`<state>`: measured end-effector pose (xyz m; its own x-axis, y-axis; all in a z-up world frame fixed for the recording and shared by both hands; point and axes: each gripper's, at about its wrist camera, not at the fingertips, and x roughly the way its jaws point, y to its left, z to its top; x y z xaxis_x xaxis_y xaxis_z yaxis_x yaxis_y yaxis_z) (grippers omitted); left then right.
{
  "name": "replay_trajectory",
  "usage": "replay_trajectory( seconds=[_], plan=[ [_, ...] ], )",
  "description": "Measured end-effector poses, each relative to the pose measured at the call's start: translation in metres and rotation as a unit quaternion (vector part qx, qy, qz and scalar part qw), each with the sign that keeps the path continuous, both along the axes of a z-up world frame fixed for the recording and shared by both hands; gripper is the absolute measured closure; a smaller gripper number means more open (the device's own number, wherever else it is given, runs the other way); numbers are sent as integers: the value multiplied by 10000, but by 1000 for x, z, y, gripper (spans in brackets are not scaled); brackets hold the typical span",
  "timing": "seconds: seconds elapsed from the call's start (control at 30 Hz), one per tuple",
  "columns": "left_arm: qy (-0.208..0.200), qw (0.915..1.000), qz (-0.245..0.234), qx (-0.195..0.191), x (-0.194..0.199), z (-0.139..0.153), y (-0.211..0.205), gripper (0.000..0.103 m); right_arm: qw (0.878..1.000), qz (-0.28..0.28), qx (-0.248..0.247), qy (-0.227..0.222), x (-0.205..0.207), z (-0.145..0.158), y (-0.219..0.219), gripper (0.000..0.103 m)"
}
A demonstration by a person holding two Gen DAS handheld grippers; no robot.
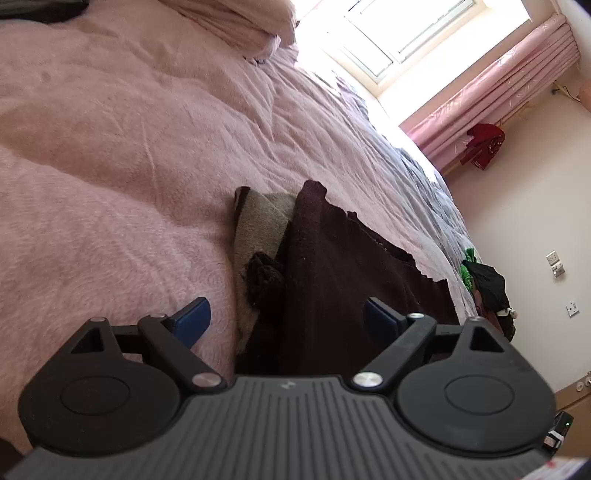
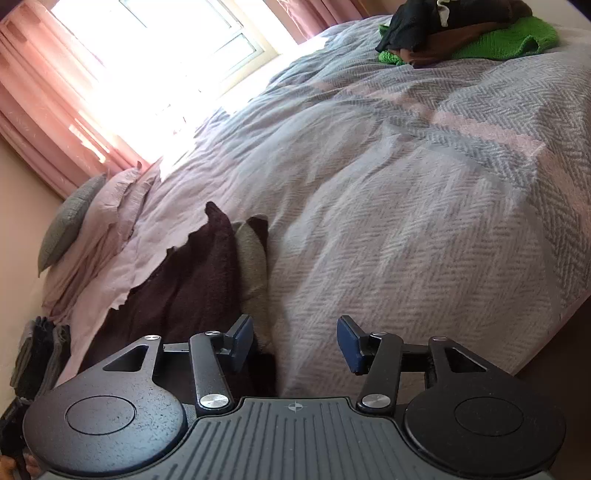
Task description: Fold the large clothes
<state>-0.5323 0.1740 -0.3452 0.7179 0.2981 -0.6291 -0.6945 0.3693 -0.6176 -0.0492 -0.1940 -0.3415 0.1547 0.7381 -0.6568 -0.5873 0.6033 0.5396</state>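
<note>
Left tool (image 1: 282,319) released, blue pads wide apart, nothing between them but air over the dark brown garment (image 1: 351,273). The garment lies on the bed (image 1: 110,147), folded into a long strip, tan lining (image 1: 255,229) showing on its left edge. Right tool (image 2: 295,341) also released, pads apart and empty, hovering over the grey herringbone cover (image 2: 424,221) just right of the garment.

Next, I think: pinch both near corners through all layers, lift evenly, lay them over the far end, edges aligned. Grab too shallow and the lining slides out.

Hard to tell: the garment's near end is cut off behind both tool bodies. Sleeves, collar not identifiable. Clothes pile (image 2: 461,33) at the far corner: contents unclear.
</note>
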Motion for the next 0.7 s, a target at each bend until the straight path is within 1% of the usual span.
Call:
replay_trajectory(
  seconds=[0.17,0.2,0.23,0.27,0.3,0.33,0.4,0.47,0.5,0.57,0.6,0.67,0.7],
  plan=[
    [97,9993,-284,-212,24,-23,29,16,9989,230,-366,-181,18,-8,22,55],
    [89,9990,-388,-209,29,-26,31,19,9984,263,-452,-221,21,-8,28,55],
    [109,9986,-494,-178,34,-27,31,25,9976,309,-553,-272,24,-9,35,55],
    [146,9980,-595,-170,38,-28,31,39,9970,344,-622,-315,27,-9,41,55],
    [208,9977,-630,-167,42,-30,31,49,9964,374,-670,-351,30,-9,46,55],
    [211,9973,-678,-171,44,-31,31,55,9960,399,-703,-373,33,-10,50,55],
    [209,9976,-622,-213,44,-30,32,71,9955,422,-759,-383,38,-11,55,55],
    [142,9982,-507,-295,40,-26,33,77,9947,498,-817,-380,42,-12,56,55],
    [217,9983,-458,-273,41,-23,32,79,9940,541,-861,-400,43,-12,56,55],
    [556,9974,-466,-18,51,-9,25,81,9913,650,-1009,-532,45,-9,56,55],
    [817,9951,-511,203,61,1,19,81,9899,671,-1081,-623,46,-7,56,55],
    [1323,9876,-576,621,82,23,7,82,9858,663,-1260,-896,50,-1,54,55],
    [1584,9817,-626,847,94,34,-1,82,9838,634,-1320,-1033,53,3,52,55]
  ],
)
